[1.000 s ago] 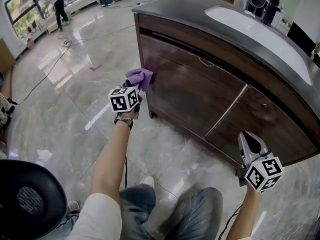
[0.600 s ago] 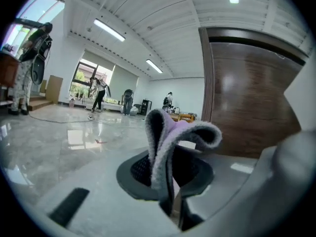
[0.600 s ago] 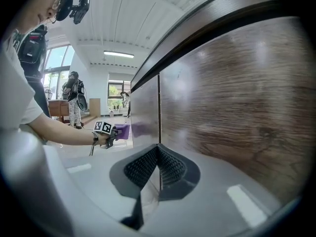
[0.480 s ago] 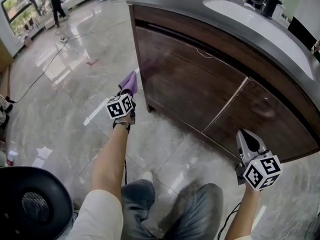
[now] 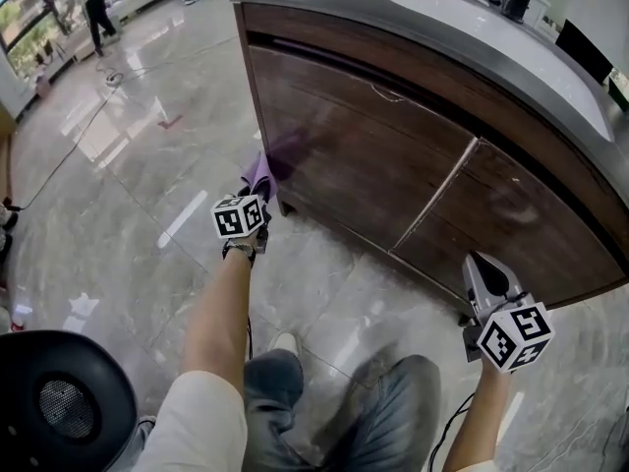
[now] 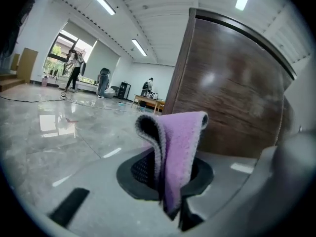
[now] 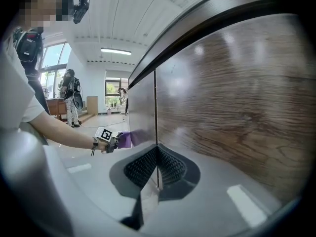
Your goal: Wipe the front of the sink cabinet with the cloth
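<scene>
The dark wood sink cabinet [image 5: 393, 155] curves across the head view, with a grey top and a white basin [image 5: 501, 37]. My left gripper [image 5: 252, 202] is shut on a purple cloth [image 5: 258, 173], low beside the cabinet's left corner; whether the cloth touches the wood is unclear. In the left gripper view the cloth [image 6: 177, 152] stands folded up out of the jaws, with the cabinet front [image 6: 232, 93] just behind. My right gripper [image 5: 488, 285] hangs shut and empty near the cabinet's lower right door [image 7: 237, 93], and its view shows the left gripper [image 7: 114, 141] with the cloth [image 7: 125, 138].
Glossy grey marble floor [image 5: 128, 185] spreads to the left, with a cable [image 5: 69, 155] across it. People [image 5: 93, 8] stand far back by the windows. A black round object [image 5: 59, 401] sits at the lower left. The person's legs [image 5: 324, 411] are below.
My left gripper has carried the cloth down the cabinet's left edge, from mid-height to near the floor. The right gripper has stayed put.
</scene>
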{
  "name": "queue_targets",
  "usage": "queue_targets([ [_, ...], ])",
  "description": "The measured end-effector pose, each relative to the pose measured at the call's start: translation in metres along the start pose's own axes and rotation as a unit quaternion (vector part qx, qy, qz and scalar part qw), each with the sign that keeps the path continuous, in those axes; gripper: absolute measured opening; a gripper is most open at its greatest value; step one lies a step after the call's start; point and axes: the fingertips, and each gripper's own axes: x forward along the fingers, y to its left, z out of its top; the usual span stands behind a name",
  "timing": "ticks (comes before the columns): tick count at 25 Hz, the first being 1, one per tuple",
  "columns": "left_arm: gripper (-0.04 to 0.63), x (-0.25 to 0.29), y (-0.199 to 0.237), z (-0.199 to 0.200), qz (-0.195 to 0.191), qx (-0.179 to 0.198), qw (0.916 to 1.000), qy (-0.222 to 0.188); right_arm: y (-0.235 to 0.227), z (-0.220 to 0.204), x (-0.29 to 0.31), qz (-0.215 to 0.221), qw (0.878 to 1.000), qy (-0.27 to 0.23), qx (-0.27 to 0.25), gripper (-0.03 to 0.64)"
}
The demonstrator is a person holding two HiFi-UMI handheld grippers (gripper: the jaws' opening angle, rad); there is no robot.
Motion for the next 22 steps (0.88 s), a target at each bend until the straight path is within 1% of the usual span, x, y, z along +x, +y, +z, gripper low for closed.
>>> queue_targets([
  [4,0.049,0.004,-0.02,0.0,-0.033,0.01,0.9994,-0.006,0.002,-0.005,0.0,0.001,1.0,-0.001,0.009,0.006],
  [5,0.049,0.005,-0.026,0.0,-0.041,0.02,0.999,-0.004,0.003,-0.007,0.0,0.002,1.0,0.0,0.011,0.006],
  [8,0.049,0.007,-0.048,-0.003,-0.061,0.066,0.9959,0.009,0.006,-0.01,-0.003,0.001,1.0,0.002,0.011,0.006],
  [13,0.049,0.01,-0.088,-0.008,-0.106,0.122,0.9867,0.018,0.004,-0.014,-0.014,-0.004,1.0,0.002,0.01,0.006],
  [15,0.052,0.011,-0.102,-0.008,-0.122,0.127,0.9843,0.014,0.002,-0.015,-0.021,-0.009,1.0,0.002,0.011,0.006],
  [18,0.052,0.009,-0.117,-0.01,-0.145,0.12,0.9821,0.008,-0.001,-0.018,-0.03,-0.018,1.0,0.002,0.013,0.006],
  [22,0.052,0.001,-0.141,-0.016,-0.184,0.145,0.9722,0.011,-0.005,-0.019,-0.036,-0.025,1.0,-0.002,0.011,0.006],
])
